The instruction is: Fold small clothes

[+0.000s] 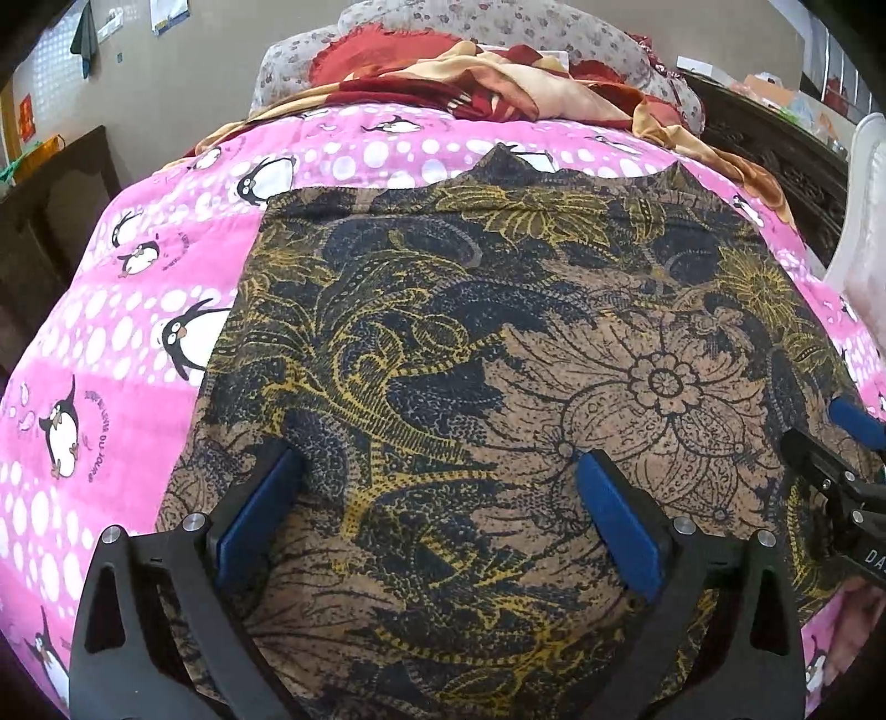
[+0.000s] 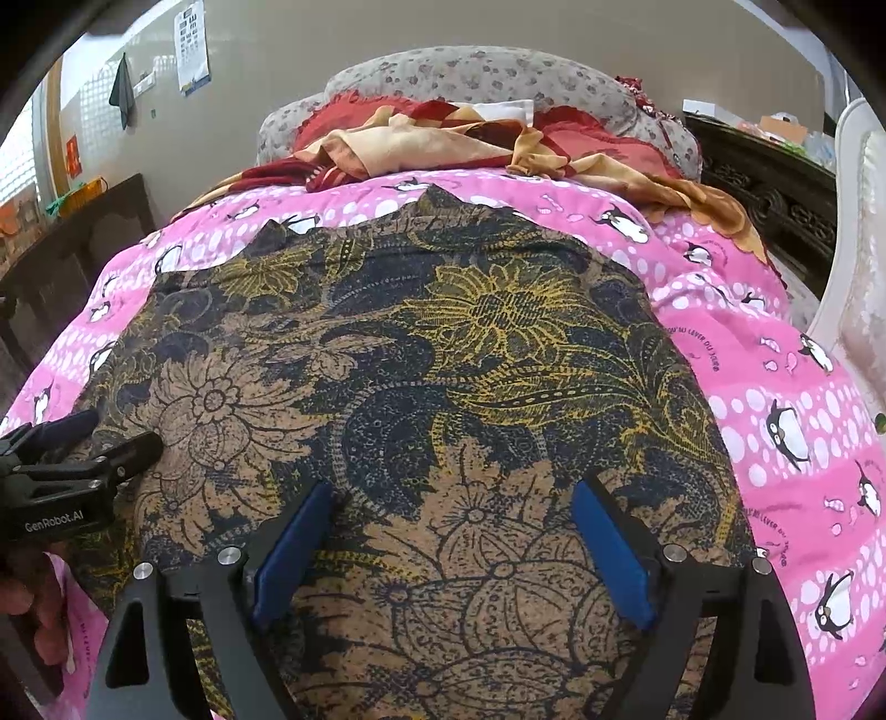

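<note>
A brown garment with a dark blue and yellow floral print (image 1: 498, 360) lies spread flat on a pink penguin-print blanket (image 1: 111, 343). It also shows in the right wrist view (image 2: 415, 387). My left gripper (image 1: 440, 462) is open, its blue-padded fingers (image 1: 266, 498) wide apart just above the garment's near part, holding nothing. My right gripper (image 2: 451, 493) is open too, over the garment's near right part. The right gripper shows at the right edge of the left wrist view (image 1: 825, 432). The left gripper shows at the left edge of the right wrist view (image 2: 116, 437).
Crumpled red and tan cloth (image 1: 487, 77) and grey floral pillows (image 1: 498, 22) lie at the bed's far end. A dark carved wooden headboard (image 2: 775, 188) and a white chair (image 2: 864, 288) stand at the right. Dark furniture (image 1: 50, 221) stands at the left.
</note>
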Demonstrator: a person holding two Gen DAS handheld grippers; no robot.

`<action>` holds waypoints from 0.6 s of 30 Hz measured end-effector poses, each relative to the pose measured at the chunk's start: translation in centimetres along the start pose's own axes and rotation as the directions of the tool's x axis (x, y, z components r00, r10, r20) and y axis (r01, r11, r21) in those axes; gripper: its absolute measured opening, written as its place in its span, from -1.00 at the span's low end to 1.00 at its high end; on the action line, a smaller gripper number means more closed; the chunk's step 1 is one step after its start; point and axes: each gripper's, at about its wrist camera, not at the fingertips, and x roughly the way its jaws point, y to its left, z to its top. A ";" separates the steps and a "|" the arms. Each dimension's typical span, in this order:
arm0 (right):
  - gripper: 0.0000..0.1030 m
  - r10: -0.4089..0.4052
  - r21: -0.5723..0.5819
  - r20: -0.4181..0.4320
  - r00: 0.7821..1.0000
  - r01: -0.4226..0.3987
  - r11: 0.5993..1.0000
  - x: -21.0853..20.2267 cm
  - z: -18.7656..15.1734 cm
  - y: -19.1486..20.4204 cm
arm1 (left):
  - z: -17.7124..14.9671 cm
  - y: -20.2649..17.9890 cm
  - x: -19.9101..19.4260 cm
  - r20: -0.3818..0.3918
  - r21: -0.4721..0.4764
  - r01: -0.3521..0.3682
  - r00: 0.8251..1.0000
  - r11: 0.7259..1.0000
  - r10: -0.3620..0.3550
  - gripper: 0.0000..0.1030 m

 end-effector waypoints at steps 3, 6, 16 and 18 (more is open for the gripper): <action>0.73 0.005 0.002 0.000 1.000 -0.005 1.000 0.0 0.0 -0.1 | -0.1 -0.1 0.0 -0.001 0.000 0.000 1.000 1.000 0.000 0.98; 0.76 0.013 0.003 -0.001 1.000 -0.013 1.000 0.1 0.0 -0.1 | 0.0 -0.2 0.0 0.001 0.002 -0.002 1.000 1.000 0.002 0.99; 0.87 0.032 0.004 -0.008 0.999 -0.032 0.999 0.3 0.1 0.0 | 0.1 -0.1 0.1 0.004 0.000 0.001 1.000 1.000 -0.001 0.99; 0.88 0.032 0.004 -0.008 0.999 -0.032 0.999 0.3 0.1 0.0 | 0.1 -0.1 0.1 0.004 0.001 0.000 1.000 1.000 0.000 0.99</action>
